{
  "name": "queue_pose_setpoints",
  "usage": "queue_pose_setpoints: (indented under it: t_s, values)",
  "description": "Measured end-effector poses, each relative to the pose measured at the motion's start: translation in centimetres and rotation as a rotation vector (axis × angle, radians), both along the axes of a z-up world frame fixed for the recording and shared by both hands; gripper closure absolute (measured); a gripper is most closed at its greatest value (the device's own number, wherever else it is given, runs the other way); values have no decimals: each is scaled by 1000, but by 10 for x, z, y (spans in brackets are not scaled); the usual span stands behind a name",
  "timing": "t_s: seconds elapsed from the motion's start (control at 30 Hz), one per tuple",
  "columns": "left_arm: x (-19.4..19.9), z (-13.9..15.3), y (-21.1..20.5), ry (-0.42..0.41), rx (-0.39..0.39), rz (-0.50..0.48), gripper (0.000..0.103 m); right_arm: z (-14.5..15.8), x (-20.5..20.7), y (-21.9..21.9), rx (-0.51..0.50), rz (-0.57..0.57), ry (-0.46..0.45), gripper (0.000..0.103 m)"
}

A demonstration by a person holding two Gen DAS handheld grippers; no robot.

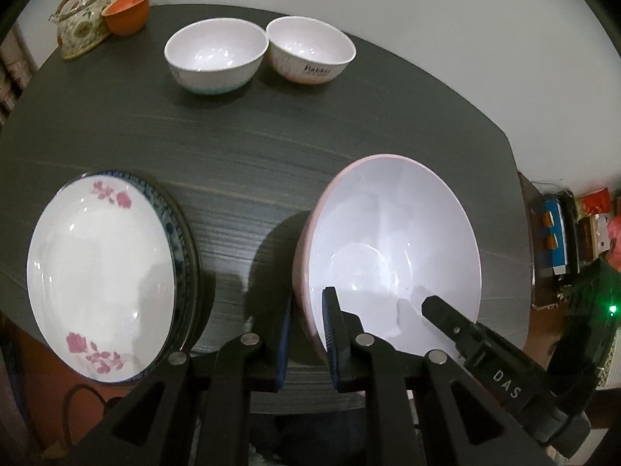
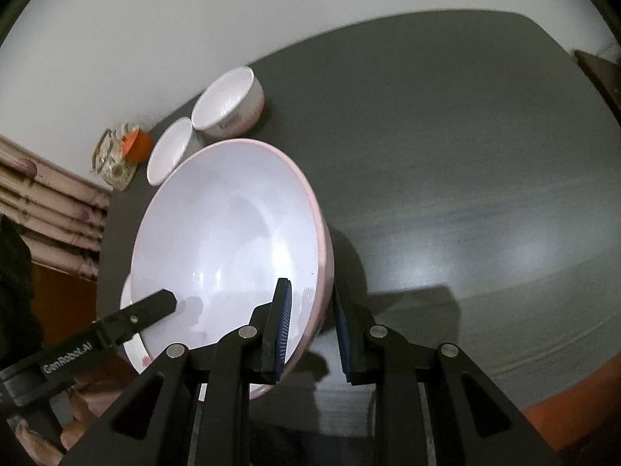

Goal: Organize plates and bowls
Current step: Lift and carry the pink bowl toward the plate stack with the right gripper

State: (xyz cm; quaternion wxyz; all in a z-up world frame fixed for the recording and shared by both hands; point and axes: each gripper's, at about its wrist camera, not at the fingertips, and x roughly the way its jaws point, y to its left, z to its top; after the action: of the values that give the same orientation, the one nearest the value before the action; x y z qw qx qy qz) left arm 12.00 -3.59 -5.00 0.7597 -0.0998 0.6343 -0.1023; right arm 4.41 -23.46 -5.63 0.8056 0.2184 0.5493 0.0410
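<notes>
Hand-held grippers: two. Left hand-held gripper (image 1: 306, 324) pinches the near left rim of the large pink bowl (image 1: 392, 233), one pad outside the wall, one inside. Right hand-held gripper (image 2: 310, 322) pinches the same bowl's right rim in like fashion.
Grip state: both sets of jaws drawn close on the thin bowl wall; neither stands spread.
Large bowl: one, white inside, pink outside, tilted, held between the two grippers over the near part of the worktop (image 1: 252, 147).
Small bowls: two. Blue-based bowl (image 1: 215, 56) and lettered bowl (image 1: 310, 50) stand side by side at the far edge, rims almost touching, both empty.
Plates: at least two in one stack at near left. Rose-patterned plate (image 1: 101, 272) lies on top; blue-rimmed plate (image 1: 176, 233) shows beneath. Whether more lie under cannot be told.
Other items: floral teapot (image 1: 79, 23) and orange lidded cup (image 1: 128, 11) at far left corner, touching.
Obstructions: open worktop lies between the large bowl and the small bowls.
Surroundings: cluttered shelf (image 1: 562, 233) to the right; folded bedding (image 2: 54, 209) to the left.
</notes>
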Motion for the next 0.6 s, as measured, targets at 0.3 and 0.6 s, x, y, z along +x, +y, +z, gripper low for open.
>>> queue_pose_setpoints:
  t_s: [0.3, 0.6]
  values:
    - [-12, -17, 6, 19, 7, 10, 87, -20, -22, 6, -13, 18, 41, 81]
    - [-14, -23, 13, 31, 21, 13, 87, -25, -20, 14, -31, 38, 40, 80]
